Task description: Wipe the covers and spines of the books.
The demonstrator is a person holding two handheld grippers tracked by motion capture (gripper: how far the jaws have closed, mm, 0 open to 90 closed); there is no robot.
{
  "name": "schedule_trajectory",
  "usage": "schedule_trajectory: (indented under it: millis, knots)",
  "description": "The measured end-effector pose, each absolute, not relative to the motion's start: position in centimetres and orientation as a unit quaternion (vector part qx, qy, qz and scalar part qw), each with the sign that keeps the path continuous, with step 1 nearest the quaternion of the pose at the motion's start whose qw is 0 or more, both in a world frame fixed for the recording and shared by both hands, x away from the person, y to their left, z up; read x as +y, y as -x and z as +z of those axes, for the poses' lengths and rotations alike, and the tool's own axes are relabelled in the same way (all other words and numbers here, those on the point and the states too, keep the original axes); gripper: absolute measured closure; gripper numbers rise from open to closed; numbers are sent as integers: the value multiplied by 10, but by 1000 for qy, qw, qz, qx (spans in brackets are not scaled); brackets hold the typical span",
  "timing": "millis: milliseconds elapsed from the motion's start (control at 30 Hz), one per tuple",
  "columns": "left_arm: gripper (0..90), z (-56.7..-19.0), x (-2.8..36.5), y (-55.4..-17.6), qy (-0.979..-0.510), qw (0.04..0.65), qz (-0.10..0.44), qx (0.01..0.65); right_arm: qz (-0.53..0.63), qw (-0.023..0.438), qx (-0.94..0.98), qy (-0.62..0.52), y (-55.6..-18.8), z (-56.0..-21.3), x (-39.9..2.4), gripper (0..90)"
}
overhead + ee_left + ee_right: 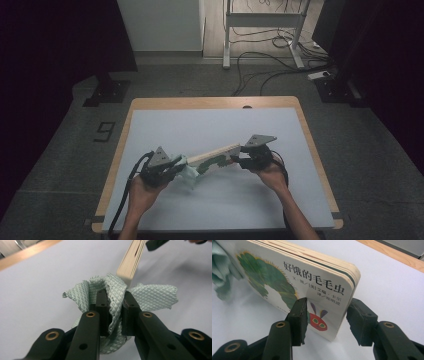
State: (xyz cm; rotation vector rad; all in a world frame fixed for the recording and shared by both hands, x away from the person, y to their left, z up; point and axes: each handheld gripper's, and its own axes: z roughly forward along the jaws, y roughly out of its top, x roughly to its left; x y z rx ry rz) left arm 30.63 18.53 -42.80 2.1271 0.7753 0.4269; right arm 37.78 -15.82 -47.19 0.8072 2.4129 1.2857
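Note:
A thick board book [216,155] with a green caterpillar on its cover [312,272] is held tilted above the white table mat [210,125]. My right gripper [240,158] [327,312] is shut on the book's right end, one jaw on the cover and the other behind the back. My left gripper [172,167] [115,300] is shut on a bunched pale green quilted cloth [150,296] [189,174]. The cloth rests against the book's left end [131,265]. A corner of the cloth [222,272] hangs past the far end of the book.
The mat covers a wooden table whose bare rim [215,102] runs along the far side. Beyond it, on the floor, are cables [260,65], a white desk frame [262,20] and a black stand base [107,92].

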Motion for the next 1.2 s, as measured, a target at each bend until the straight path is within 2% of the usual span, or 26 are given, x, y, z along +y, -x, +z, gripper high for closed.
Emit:
schedule_trajectory:
  millis: [267, 900, 1200]
  knots:
    - [794, -422, 181, -305, -842, 407, 183, 302, 446, 145, 837, -281, -376, -472, -159, 513]
    - [795, -484, 175, -314, -851, 376, 153, 334, 446, 146, 837, -280, -376, -472, -159, 522]
    - [798, -502, 174, -315, -850, 370, 154, 343, 447, 148, 837, -280, -376, -472, -160, 527]
